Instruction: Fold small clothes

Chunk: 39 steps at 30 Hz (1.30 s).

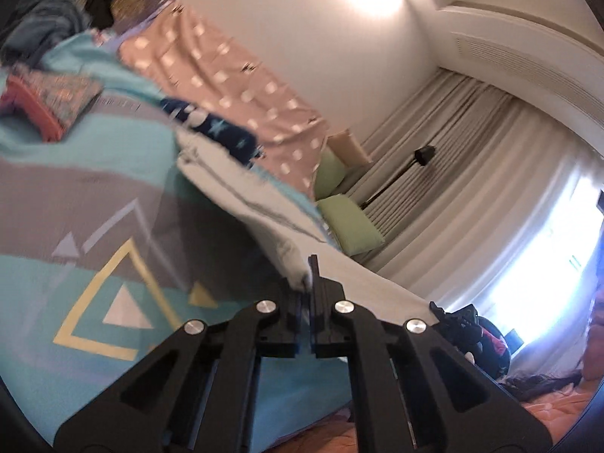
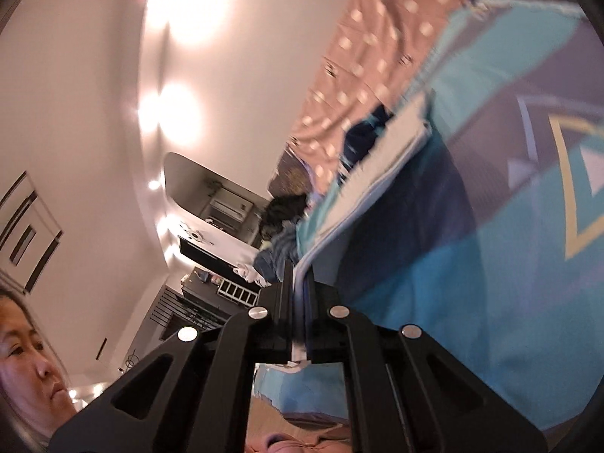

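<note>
A white garment point(image 1: 241, 192) with a thin grey stripe hangs lifted above the teal and grey bedspread point(image 1: 75, 196), pulled taut between both grippers. My left gripper point(image 1: 311, 264) is shut on one corner of it, with cloth bunched at the fingertips. The right gripper point(image 1: 453, 315) shows at the garment's other end, low on the right. In the right wrist view my right gripper point(image 2: 300, 268) is shut on the white garment's point(image 2: 381, 158) edge, which runs up and away over the bedspread point(image 2: 490, 226). Both views are tilted and blurred.
A pink dotted blanket point(image 1: 226, 75) and a navy star-print cloth point(image 1: 222, 132) lie behind the garment. Folded clothes point(image 1: 45, 102) sit at the left, and a dark clothes pile point(image 1: 56, 11) at the top left. Green cushions point(image 1: 351, 222) and a floor lamp point(image 1: 422, 154) stand by the curtain. A person point(image 2: 22, 358) is close.
</note>
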{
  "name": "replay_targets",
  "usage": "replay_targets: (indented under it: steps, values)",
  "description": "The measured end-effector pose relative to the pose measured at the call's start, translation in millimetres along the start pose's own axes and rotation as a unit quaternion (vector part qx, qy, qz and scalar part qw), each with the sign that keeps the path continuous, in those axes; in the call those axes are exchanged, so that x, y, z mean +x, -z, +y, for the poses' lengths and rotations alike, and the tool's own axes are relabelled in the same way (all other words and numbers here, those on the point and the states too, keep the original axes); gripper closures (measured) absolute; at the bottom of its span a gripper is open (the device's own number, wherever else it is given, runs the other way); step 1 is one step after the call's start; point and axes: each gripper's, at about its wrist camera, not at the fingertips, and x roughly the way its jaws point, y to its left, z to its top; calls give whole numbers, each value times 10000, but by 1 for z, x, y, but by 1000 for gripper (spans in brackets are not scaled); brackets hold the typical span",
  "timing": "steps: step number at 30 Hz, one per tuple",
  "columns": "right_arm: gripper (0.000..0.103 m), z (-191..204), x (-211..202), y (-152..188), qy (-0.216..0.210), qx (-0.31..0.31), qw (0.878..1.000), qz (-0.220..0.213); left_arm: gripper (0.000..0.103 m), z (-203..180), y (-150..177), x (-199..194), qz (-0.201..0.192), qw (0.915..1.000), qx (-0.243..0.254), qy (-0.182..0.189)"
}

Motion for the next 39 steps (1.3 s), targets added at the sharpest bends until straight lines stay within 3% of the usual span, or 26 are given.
replay_targets:
  steps: [5,9,15,17,26,39]
  values:
    - [99,31,-35,-4,-202,-423,9980,-426,100,-30,-2,-26,-389,9987,146,286]
    - [99,47,-45,-6,80,-704,9963,-487,101,-53,-5,-29,-416,9986,301,140]
    - [99,77,-60,-5,-141,-1139,9904,-768,100,-91,-19,-42,-705,9947,703,256]
    - [99,84,-62,-9,16,-1419,9859,-893,100,-95,-24,-38,-725,9933,887,151]
    - [99,10,-10,-46,727,-524,9929,-777,100,-27,-45,30,-385,9992,24,-144]
    - [98,-10,50,-97,797,-636,9922,-712,100,1,-89,85,-326,9990,-101,-295]
